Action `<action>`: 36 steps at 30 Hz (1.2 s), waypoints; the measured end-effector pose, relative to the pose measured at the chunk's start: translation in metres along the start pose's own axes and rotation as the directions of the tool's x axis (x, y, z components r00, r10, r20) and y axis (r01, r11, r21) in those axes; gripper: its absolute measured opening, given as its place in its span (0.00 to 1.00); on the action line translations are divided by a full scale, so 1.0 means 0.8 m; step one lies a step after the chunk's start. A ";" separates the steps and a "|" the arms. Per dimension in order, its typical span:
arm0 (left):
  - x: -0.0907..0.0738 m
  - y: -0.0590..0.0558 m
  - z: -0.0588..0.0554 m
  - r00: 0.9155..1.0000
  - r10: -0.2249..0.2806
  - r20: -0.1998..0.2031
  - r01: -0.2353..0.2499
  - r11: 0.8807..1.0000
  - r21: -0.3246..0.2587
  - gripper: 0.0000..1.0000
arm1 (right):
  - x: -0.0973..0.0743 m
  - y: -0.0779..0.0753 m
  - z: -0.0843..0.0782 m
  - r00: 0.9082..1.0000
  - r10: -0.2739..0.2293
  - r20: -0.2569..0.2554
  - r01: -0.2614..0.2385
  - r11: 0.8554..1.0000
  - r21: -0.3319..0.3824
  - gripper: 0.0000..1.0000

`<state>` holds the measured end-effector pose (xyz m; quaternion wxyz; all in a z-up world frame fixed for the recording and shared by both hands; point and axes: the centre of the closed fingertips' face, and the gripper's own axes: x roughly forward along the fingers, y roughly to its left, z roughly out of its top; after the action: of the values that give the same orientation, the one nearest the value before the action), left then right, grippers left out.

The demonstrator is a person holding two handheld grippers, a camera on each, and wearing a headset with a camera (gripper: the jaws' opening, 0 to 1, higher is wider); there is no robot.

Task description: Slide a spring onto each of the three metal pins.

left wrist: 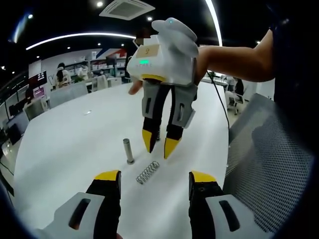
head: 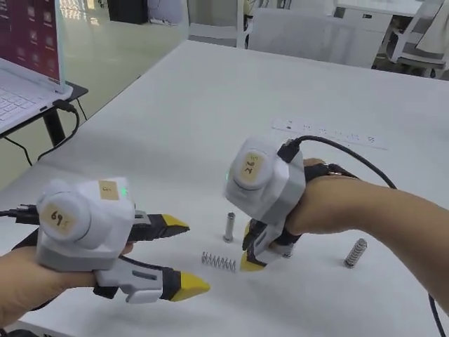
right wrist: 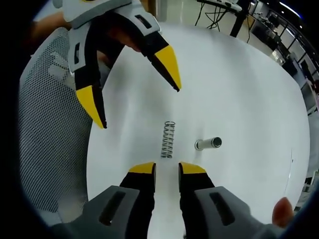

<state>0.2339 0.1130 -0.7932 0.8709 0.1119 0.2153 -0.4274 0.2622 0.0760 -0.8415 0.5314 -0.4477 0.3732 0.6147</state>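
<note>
The spring [right wrist: 168, 139] is seen flat on the table [head: 210, 119], just ahead of the nearer right tool [right wrist: 167, 169], its length in line with those narrowly parted, apparently empty jaws; the left tool [left wrist: 155, 175] is held spread.

Ceiling light strips [left wrist: 75, 37] lit the white surface [head: 210, 105] brightly; shadows were faint, and both gripper views bowed at their edges.

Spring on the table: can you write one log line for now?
spring lying flat | right gripper open, aimed at it | left gripper open | pin bare
</note>
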 end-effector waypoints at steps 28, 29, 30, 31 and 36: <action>-0.002 0.005 -0.010 1.000 0.003 -0.013 -0.003 1.000 -0.001 0.49 | 0.029 -0.001 0.006 1.000 -0.012 0.007 0.012 1.000 0.015 0.13; -0.002 0.005 -0.010 1.000 0.003 -0.013 -0.003 1.000 -0.002 0.49 | 0.029 -0.001 0.006 1.000 -0.011 0.008 0.011 1.000 0.014 0.13; -0.002 0.005 -0.009 1.000 0.004 -0.013 -0.004 1.000 -0.002 0.49 | 0.029 -0.001 0.007 1.000 -0.012 0.008 0.012 1.000 0.012 0.12; -0.002 0.004 -0.009 1.000 0.004 -0.013 -0.004 1.000 -0.002 0.49 | 0.029 -0.001 0.007 1.000 -0.011 0.007 0.011 1.000 0.008 0.12; -0.001 0.004 -0.010 1.000 0.003 -0.014 -0.003 1.000 -0.003 0.49 | 0.030 -0.001 0.008 1.000 -0.013 0.001 0.013 1.000 0.007 0.09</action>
<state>0.2339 0.1188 -0.8000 0.8701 0.1141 0.2219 -0.4250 0.2608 0.0894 -0.8622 0.5373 -0.4479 0.3721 0.6100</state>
